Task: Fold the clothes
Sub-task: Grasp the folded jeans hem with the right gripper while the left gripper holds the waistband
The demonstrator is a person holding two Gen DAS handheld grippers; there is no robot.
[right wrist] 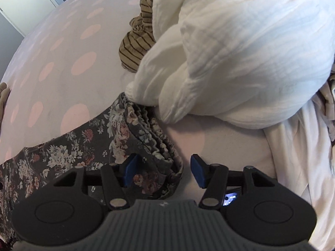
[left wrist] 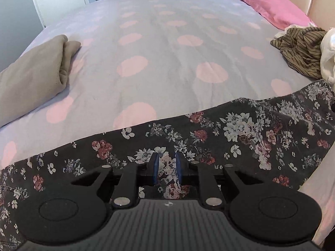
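Note:
A dark floral garment (left wrist: 240, 129) lies along the near edge of the bed. My left gripper (left wrist: 167, 167) is shut on a bunched fold of it, the cloth pinched between the blue pads. In the right wrist view the same floral garment (right wrist: 83, 146) ends in a gathered elastic waistband (right wrist: 155, 140). My right gripper (right wrist: 164, 170) stands open just over that waistband end, its left pad above the cloth and its right pad above the bare sheet.
The bed (left wrist: 159, 48) has a pale sheet with pink dots. A folded beige garment (left wrist: 31, 73) lies at the left. A pink pillow (left wrist: 270, 2), a striped olive garment (left wrist: 301, 50) and a bulky white garment (right wrist: 240, 54) sit at the right.

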